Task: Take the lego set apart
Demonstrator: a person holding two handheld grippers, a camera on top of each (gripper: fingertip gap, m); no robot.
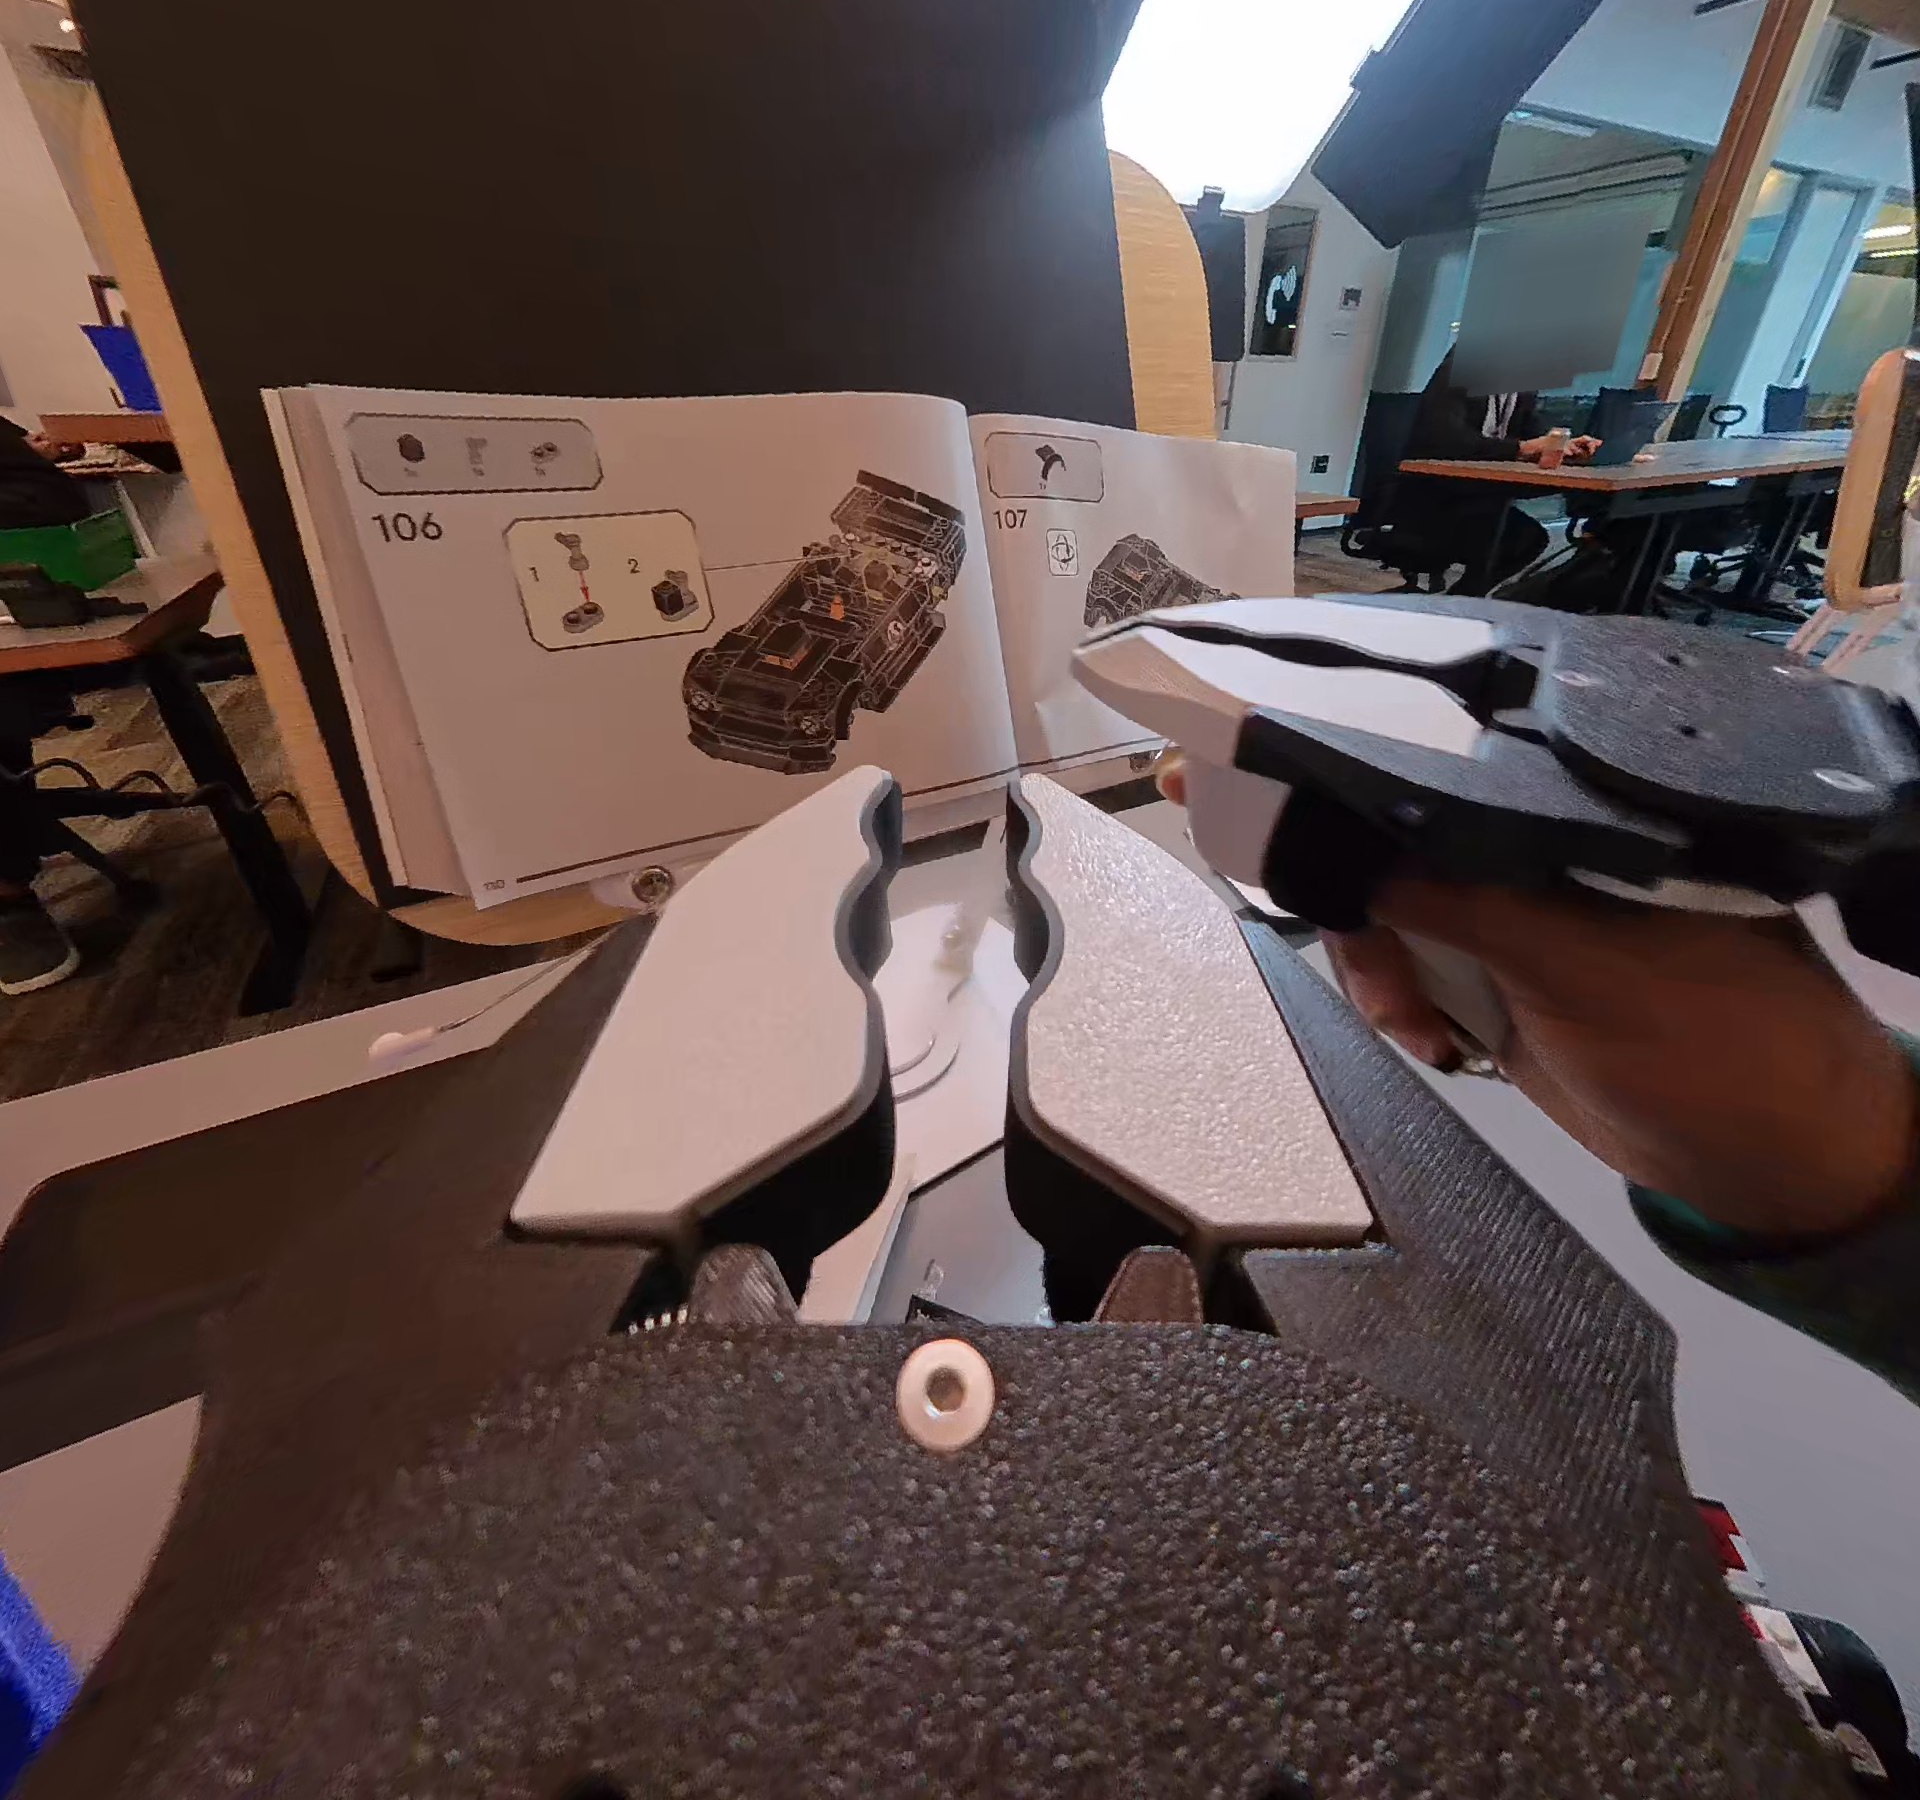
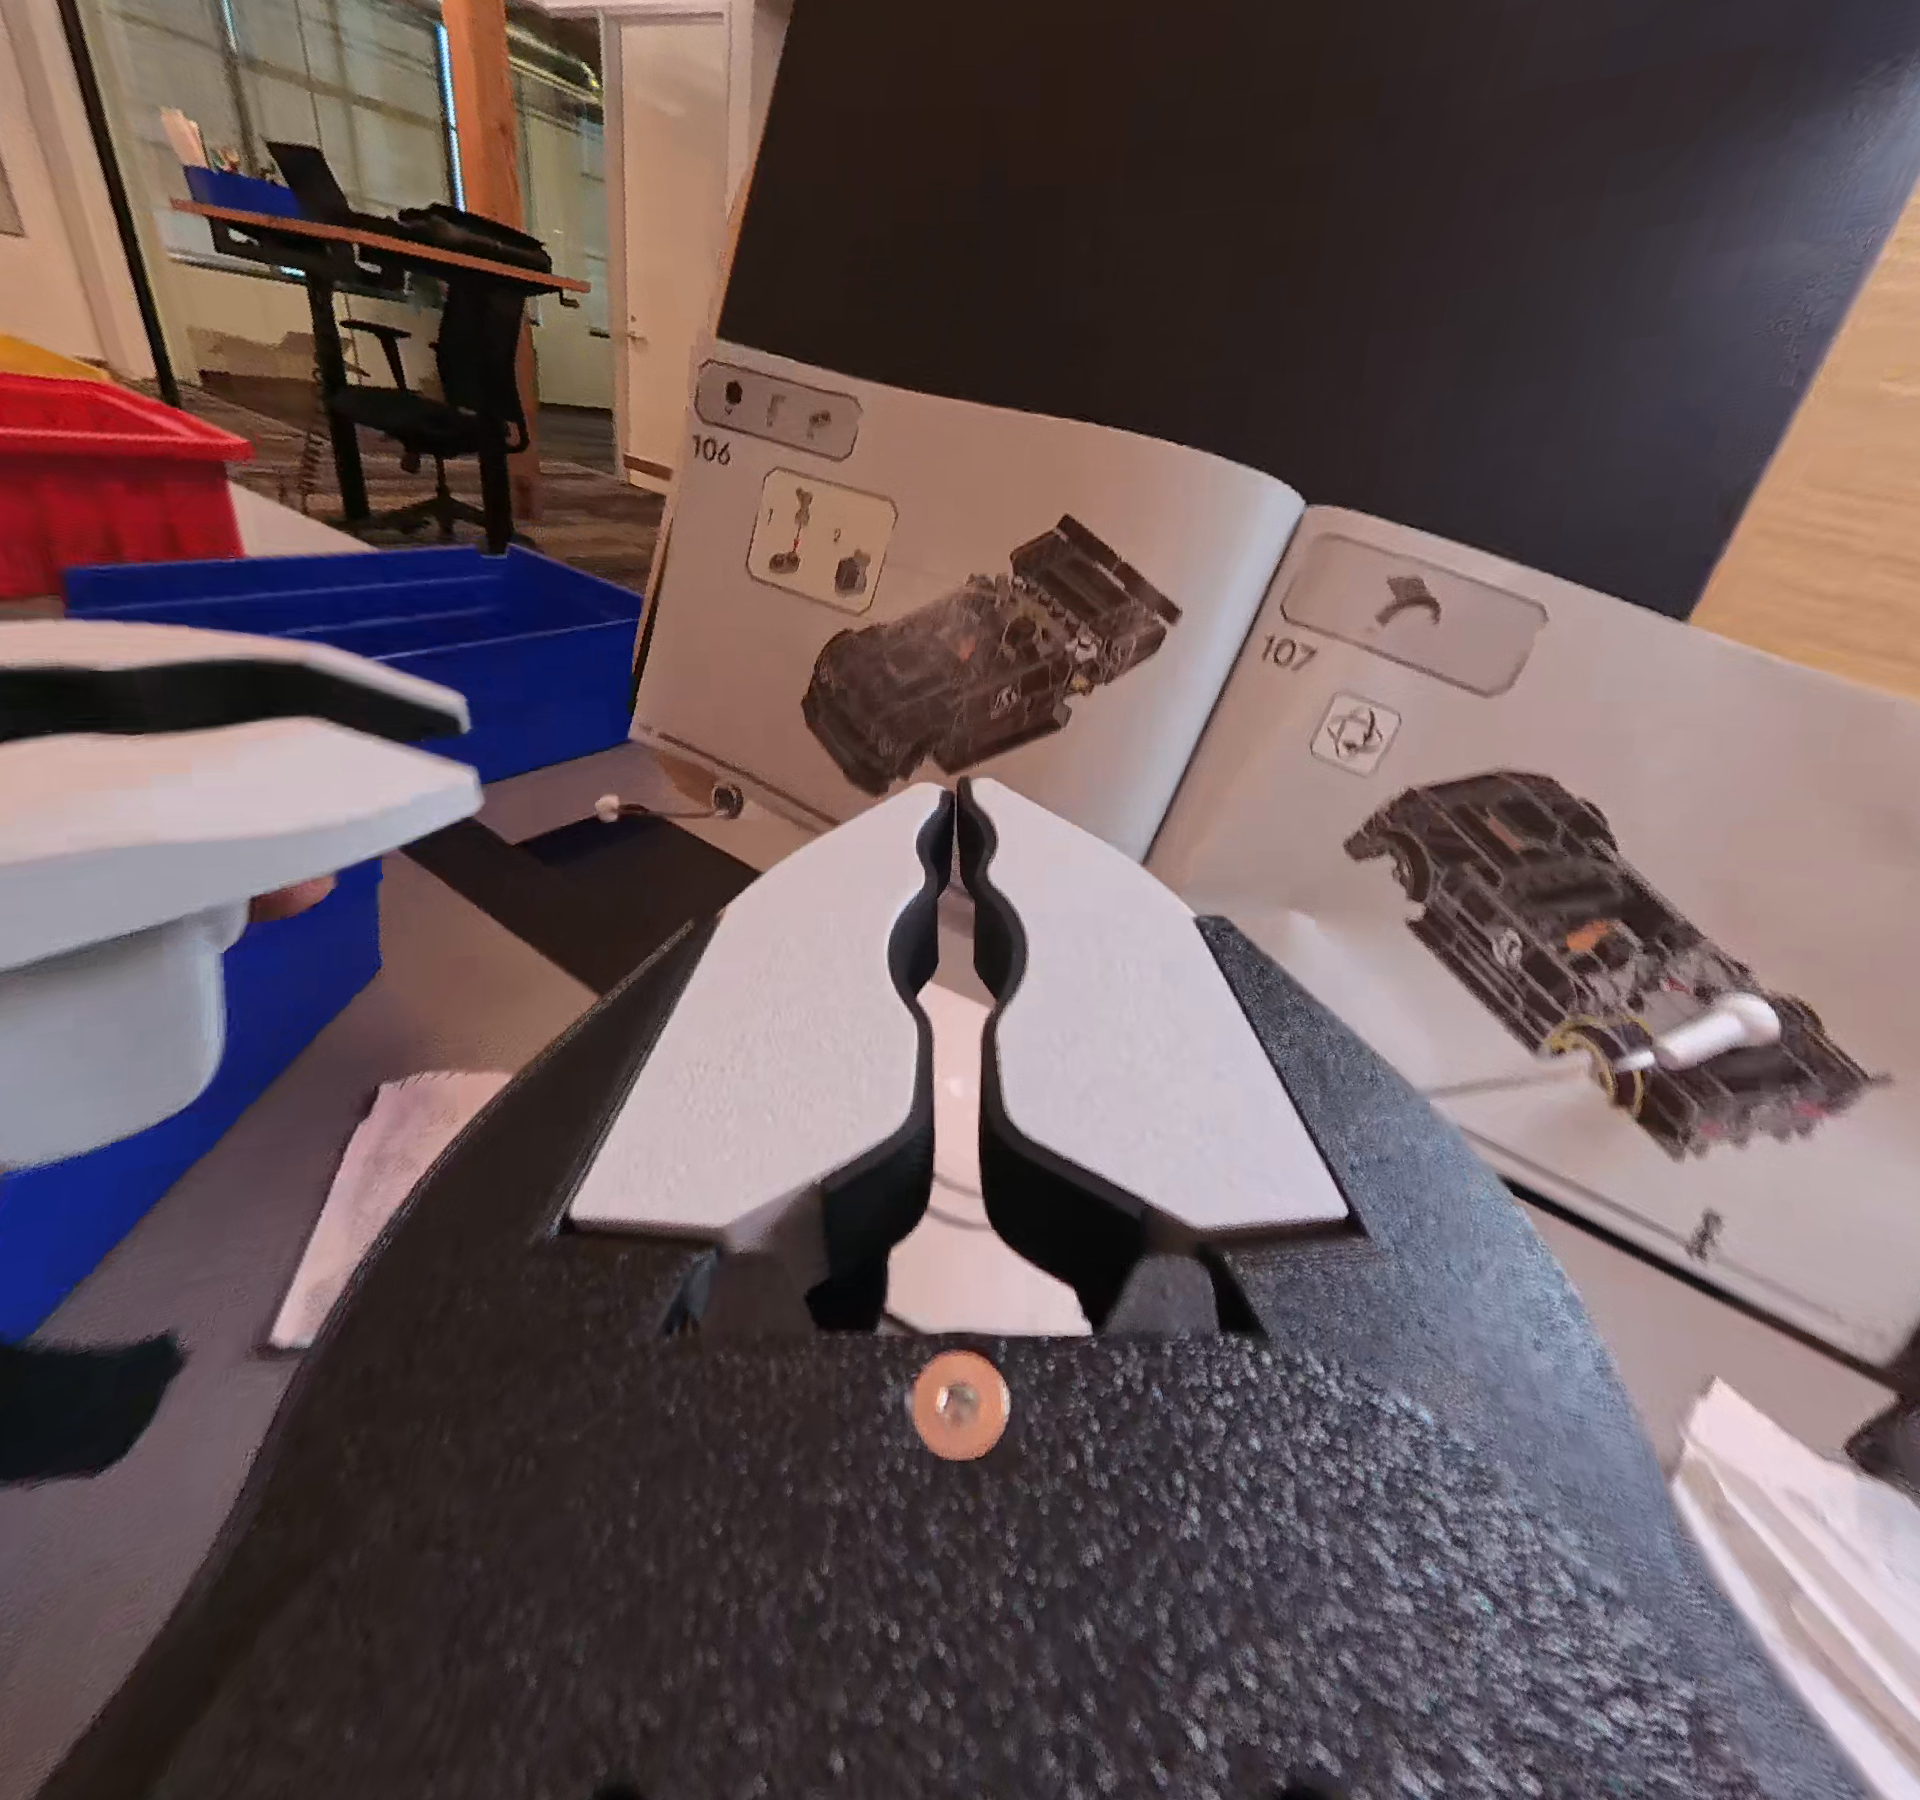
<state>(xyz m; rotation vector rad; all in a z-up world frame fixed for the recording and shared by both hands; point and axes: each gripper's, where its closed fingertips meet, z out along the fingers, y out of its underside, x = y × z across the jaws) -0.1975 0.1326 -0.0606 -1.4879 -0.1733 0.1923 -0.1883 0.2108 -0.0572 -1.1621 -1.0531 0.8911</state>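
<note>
The lego set is not clearly showing in either view. A blurred red, white and black patch (image 1: 1751,1584) is peeking in at the near corner of the left wrist view, well short of the booklet (image 1: 665,649), and it may be part of the set, but I cannot tell. Going by the black car the booklet pages are picturing, I'm expecting something light and rigid but brittle at the joins. Gripping the main body low and firmly with one tool while the other is picking at small top pieces looks the safest way in.

The left gripper (image 1: 948,794) is hovering just in front of the booklet, its jaws apart with nothing between them. The right gripper (image 2: 954,796) is aiming at the booklet's fold, its tips all but together and holding nothing.

The booklet is leaning open against a black panel (image 1: 623,140).

The left wrist view is giving us the hand (image 1: 1558,1054) gripping the right tool, and a seated person (image 1: 1475,462) far behind the booklet. Only the right wrist view is showing the blue tray (image 2: 416,628) and red bin (image 2: 104,462) left of the booklet, plus a white plug (image 2: 1714,1028) on a wire lying across its right page.
</note>
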